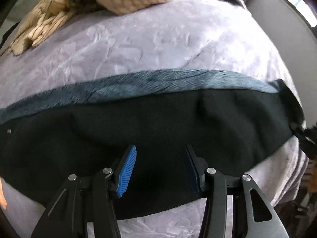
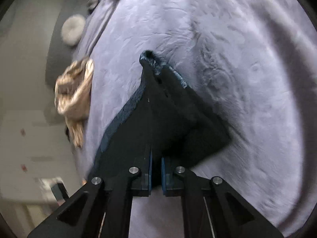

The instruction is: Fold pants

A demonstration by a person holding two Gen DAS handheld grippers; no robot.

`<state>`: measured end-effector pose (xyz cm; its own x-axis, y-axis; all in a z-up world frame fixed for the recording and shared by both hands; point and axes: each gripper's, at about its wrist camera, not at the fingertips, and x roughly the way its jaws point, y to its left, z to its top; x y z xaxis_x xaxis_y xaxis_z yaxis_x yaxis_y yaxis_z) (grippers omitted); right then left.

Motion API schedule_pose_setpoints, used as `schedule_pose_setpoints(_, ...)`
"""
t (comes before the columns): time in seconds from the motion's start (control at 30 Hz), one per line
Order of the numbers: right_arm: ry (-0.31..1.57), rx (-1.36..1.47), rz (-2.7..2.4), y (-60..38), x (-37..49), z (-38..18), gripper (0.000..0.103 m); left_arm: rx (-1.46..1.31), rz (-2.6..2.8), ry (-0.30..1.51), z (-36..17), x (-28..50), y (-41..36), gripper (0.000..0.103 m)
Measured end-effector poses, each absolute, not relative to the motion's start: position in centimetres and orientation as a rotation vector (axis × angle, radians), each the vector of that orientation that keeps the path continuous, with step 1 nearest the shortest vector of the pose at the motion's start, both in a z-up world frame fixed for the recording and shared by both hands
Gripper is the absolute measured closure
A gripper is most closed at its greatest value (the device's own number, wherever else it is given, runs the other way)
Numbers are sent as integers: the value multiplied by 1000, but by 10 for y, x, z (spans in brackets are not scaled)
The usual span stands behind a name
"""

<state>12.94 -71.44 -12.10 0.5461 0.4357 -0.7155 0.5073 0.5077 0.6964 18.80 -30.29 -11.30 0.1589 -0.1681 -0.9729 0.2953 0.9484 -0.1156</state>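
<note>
A lilac bedspread (image 1: pixel 158 45) covers the bed, with black pants (image 1: pixel 150 123) stretched across it, their fuzzy blue lining (image 1: pixel 138 85) showing along the far edge. Striped beige clothes (image 1: pixel 49 13) lie bunched at the far corner. The left gripper (image 1: pixel 160 160) hovers spread wide above the pants; the right gripper (image 2: pixel 156 170), angled downward, pinches a lifted fold of them.

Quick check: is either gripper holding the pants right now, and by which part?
The right gripper is shut on the pants, pinching an edge of the dark fabric. The left gripper is open above them, holding nothing.
</note>
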Motion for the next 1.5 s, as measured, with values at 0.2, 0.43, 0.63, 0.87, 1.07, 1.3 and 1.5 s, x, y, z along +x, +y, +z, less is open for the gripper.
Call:
schedule_pose_setpoints(0.2,1165,1049,-106,-721,106,-142,74,123,-257,1408,-118,180,-295,47)
schedule_pose_setpoints(0.43,1049,775,-38,-713,122,-53,73,181,-321,1320,-102,194,-331,47)
schedule_pose_setpoints(0.63,1183,591,-134,-721,204,-108,83,165,-230,1292,-137,235,-361,43)
schedule_pose_setpoints(0.87,1096,719,-252,-765,220,-99,71,97,-160,1267,-111,260,-330,42)
schedule_pose_setpoints(1.07,1120,736,-33,-713,182,-74,69,144,-43,1277,-100,218,-262,42)
schedule_pose_setpoints(1.3,1234,849,116,-637,145,-100,69,125,46,1396,-124,200,-220,36)
schedule_pose_setpoints(1.5,1274,915,356,-549,141,-96,58,99,20,1336,-84,190,-164,36)
